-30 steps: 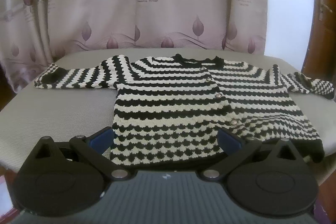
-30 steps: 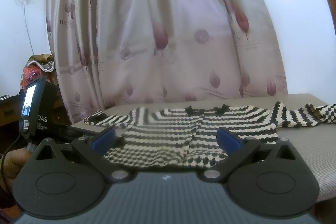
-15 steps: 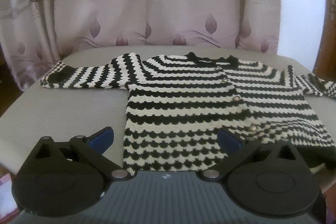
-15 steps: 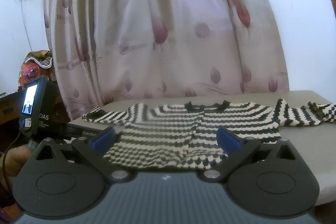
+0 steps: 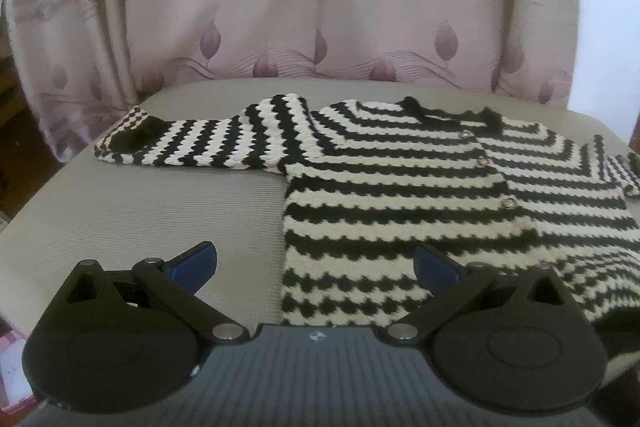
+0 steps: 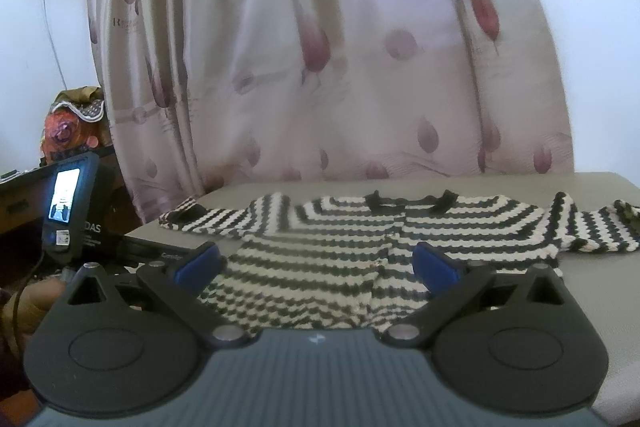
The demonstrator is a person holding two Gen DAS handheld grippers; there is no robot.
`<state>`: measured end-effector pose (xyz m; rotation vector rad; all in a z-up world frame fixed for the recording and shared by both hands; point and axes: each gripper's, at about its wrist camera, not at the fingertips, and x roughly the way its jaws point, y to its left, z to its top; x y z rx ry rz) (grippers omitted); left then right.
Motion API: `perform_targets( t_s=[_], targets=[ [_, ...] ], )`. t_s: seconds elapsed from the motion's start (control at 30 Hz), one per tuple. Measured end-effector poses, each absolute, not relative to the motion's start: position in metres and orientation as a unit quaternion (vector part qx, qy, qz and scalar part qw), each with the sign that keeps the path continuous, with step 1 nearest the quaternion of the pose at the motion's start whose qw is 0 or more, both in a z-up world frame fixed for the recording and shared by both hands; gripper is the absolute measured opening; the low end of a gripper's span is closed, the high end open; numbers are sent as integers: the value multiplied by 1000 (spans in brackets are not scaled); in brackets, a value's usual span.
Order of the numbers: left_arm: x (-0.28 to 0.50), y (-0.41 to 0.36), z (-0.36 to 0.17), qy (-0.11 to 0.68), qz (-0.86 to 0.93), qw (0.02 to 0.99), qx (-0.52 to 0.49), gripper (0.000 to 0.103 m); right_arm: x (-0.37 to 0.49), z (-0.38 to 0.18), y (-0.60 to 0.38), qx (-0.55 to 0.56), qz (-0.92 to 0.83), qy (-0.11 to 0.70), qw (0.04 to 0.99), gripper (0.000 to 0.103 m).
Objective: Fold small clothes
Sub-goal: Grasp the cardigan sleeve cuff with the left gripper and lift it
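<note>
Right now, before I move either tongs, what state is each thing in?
Striped cardigan: unfolded, lying flat on the grey pad, buttoned down the front.
Near sleeve: stretched straight out to the side.
Far sleeve: also spread outward.
Left tongs: open, empty, at the hem's left corner.
Right tongs: open, empty, short of the hem.
Handheld screen: lit.
Curtain: drawn.

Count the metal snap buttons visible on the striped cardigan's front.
3, down the cardigan placket: near the collar, mid-chest, lower. More may be hidden lower, behind the left gripper.
</note>
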<state>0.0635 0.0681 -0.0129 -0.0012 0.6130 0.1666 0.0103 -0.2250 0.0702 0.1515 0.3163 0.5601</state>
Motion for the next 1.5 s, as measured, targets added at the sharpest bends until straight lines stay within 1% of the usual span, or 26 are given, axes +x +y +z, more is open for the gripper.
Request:
perform_targets(
  t_s=[0.2,0.33,0.5,0.53,0.6,0.63,0.7,0.77,0.8,0.87,1.07,1.17,1.2,1.23,1.27,1.3,1.33,1.5],
  targets=[
    [86,105,-16,288,105,952,11,103,23,68,-216,73,291,168,939,103],
    [110,152,-20,277,130,952,18,101,32,62,-212,76,293,183,935,103],
    [144,250,-18,280,168,943,-64,93,44,53,-211,87,290,206,931,103],
    [149,266,-17,275,181,942,-68,92,46,51,-211,89,289,209,930,103],
    [164,291,-18,263,218,939,-29,85,50,48,-212,95,288,217,928,103],
    [172,301,-20,260,228,938,2,84,53,47,-211,98,287,221,927,103],
    [184,316,-23,264,219,938,47,77,55,44,-210,101,286,228,925,103],
    [193,325,-27,272,187,940,87,79,58,41,-210,102,283,233,925,103],
    [198,326,-29,273,172,940,110,82,60,40,-209,102,282,237,924,103],
    [205,324,-36,275,161,935,156,87,64,36,-209,103,278,245,923,103],
    [237,322,-59,269,129,924,240,85,75,27,-203,109,272,271,917,103],
    [254,325,-72,284,122,911,273,83,77,25,-201,105,266,278,917,103],
    [257,329,-71,283,117,914,267,80,78,24,-200,106,264,280,917,103],
    [261,336,-68,290,108,920,241,59,79,23,-200,107,262,283,917,103],
    [264,344,-63,302,106,924,207,24,81,22,-200,109,261,286,916,103],
    [268,357,-59,313,111,930,160,24,82,21,-200,109,259,288,915,103],
    [266,371,-53,304,120,938,113,24,83,21,-200,110,258,289,915,103],
    [244,424,-26,252,197,947,-25,24,87,18,-198,110,259,295,913,103]
  ],
)
